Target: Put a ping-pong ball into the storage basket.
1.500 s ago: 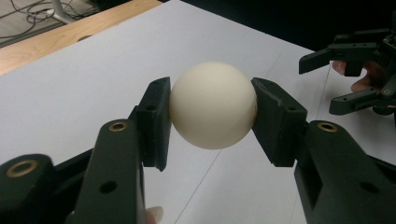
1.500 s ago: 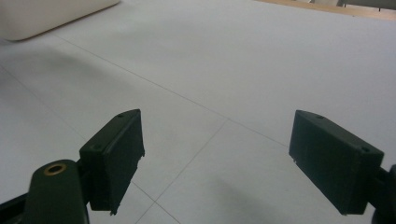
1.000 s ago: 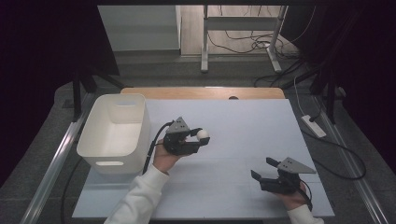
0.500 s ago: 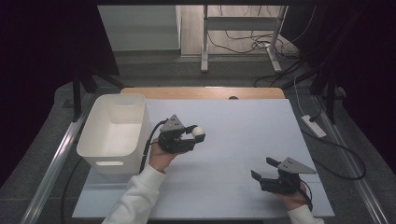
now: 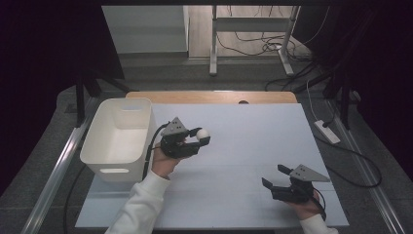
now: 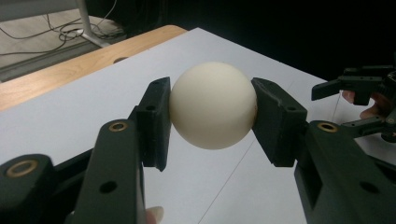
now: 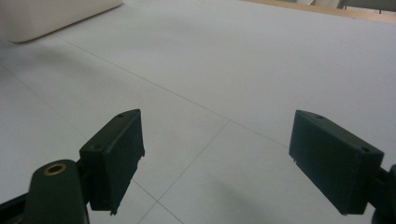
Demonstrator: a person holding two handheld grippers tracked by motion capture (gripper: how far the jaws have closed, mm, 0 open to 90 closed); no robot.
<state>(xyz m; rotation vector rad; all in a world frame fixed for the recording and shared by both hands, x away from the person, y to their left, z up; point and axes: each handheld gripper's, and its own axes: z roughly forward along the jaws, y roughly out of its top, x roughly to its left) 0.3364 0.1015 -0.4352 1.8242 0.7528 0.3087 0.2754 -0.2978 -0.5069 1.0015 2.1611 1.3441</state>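
Grip was firm at this moment: the left gripper (image 6: 212,109) pinched 1 ball (image 6: 213,104) between its 2 pads, 1 pad on each side, at the widest part of the ball. In the high view the ball (image 5: 202,133) sat at the tip of the left gripper (image 5: 199,138), lifted above the table (image 5: 253,126) and not touching it. A ball has no long axis, so the direction of the grip did not matter.

The relation that decided the next move was the one between ball and bin (image 5: 118,138). The bin stood just beside the left hand (image 5: 165,161), on the side opposite to where the jaws pointed. The jaws pointed toward the middle of the table, away from the bin. I judge that the hand needed to swing back over the bin's rim before any release, if the ball was meant to go there. The left hand was much nearer to the bin than the right one.

The right gripper (image 5: 273,180) lay low at the near right part of the table, well apart from ball and bin. Its jaws were spread wide in the right gripper view (image 7: 217,163), with only table surface between them.

Count: 1 ball, 1 bin, 2 grippers. The bin looked empty as far as its inside was visible.
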